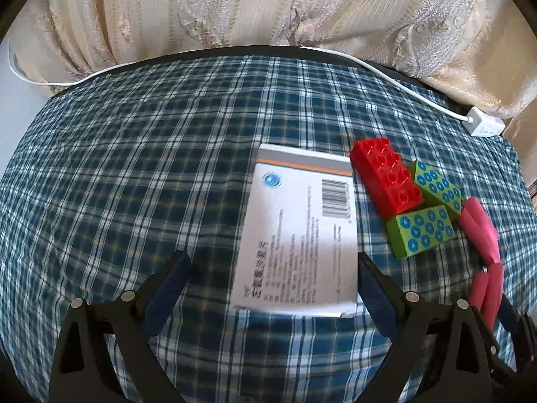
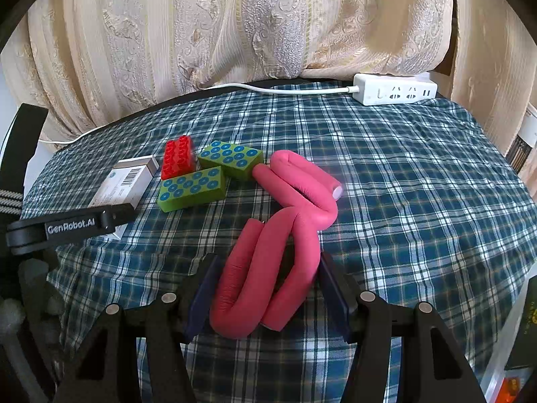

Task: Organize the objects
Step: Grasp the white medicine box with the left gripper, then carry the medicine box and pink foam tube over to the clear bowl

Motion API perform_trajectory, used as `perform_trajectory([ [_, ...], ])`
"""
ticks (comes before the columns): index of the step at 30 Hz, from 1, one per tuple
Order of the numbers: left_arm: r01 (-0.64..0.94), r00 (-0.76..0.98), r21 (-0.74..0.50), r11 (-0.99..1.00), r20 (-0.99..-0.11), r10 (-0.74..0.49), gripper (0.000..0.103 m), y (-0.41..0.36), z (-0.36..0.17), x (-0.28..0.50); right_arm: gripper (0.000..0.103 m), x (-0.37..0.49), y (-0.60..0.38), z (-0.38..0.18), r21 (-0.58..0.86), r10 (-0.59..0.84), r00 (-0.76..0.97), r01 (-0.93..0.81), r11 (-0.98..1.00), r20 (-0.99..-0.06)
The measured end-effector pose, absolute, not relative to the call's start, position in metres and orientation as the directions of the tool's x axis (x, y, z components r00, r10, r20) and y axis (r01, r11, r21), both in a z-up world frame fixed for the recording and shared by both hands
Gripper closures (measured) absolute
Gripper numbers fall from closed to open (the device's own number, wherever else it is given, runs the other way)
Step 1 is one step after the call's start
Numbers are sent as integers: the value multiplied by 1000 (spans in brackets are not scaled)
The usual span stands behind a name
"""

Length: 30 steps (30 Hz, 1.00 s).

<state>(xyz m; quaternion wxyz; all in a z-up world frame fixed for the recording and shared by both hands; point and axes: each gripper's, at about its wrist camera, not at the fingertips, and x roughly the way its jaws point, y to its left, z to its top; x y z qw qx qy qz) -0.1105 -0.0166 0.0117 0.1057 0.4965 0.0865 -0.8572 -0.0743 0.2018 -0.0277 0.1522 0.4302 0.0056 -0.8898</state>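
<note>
Here the right gripper is pinching the folded end of a bent pink foam tube on the blue plaid cloth, while the left gripper is hanging spread wide, empty, around the near end of a flat white cardboard box. Squaring the left jaws to the box's long sides would probably be helping. The box's long axis is running away from the camera, toward the cream curtain, beside a red studded brick.
</note>
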Motion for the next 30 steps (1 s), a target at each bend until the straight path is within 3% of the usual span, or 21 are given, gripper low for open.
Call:
perform_trajectory([
  [14,242,-513,-34,-970,-853,-98,8,-20,9,-126,41,-74,201,-28,117,-263,-584,276,-954,-768],
  [17,218,-537,-21,-976,-837,-102,16,-17,10,-124,41,-74,201,-28,117,-263,-584,276,-954,-768],
  [21,190,-567,-19,-982,-819,-94,39,-12,13,-123,41,-74,201,-28,117,-263,-584,276,-954,-768],
  [30,174,-595,3,-985,-797,-108,39,-2,22,-111,41,-74,202,-28,124,-269,-585,276,-953,-766],
])
